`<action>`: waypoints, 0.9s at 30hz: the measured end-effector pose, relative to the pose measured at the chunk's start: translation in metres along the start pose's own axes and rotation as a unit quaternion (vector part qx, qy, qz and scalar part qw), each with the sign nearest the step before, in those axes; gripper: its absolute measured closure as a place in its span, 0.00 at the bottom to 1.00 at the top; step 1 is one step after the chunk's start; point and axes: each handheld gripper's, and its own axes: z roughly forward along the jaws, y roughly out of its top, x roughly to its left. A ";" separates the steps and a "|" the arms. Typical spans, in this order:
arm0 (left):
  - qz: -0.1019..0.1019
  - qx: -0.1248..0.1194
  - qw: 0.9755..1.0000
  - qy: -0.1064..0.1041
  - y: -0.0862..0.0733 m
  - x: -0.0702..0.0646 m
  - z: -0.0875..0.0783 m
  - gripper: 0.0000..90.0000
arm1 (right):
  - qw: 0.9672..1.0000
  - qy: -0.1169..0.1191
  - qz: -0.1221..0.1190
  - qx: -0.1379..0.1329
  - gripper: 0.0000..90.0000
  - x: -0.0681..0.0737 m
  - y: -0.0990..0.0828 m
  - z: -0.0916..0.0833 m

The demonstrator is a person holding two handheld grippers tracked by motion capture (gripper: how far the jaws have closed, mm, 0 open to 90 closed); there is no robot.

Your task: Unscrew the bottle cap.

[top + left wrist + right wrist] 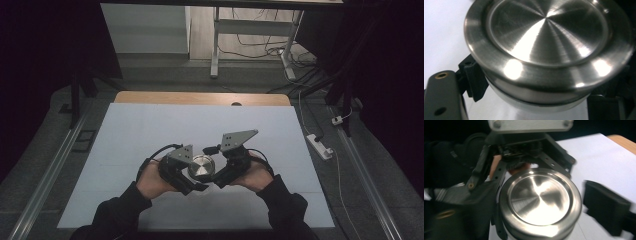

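Lid point(201, 167) between left tool point(192, 181) pads

The desk point(150, 97) has a light wooden top, exposed as a strip along the edge farthest from the tongs. A white sheet point(150, 135) lies directly on the desk and covers the rest of its surface, extending beneath the tongs and out to both sides of them. A small dark mark point(236, 104) sits on the wooden strip, well beyond the tongs.

Brushed silver lid point(201, 167), black tools, pale grey-white table point(150, 130) cover
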 end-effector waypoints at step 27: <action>0.025 -0.014 0.998 -0.055 0.000 -0.004 -0.002 0.18 | 1.000 0.010 -0.027 -0.006 0.22 0.009 0.001 -0.002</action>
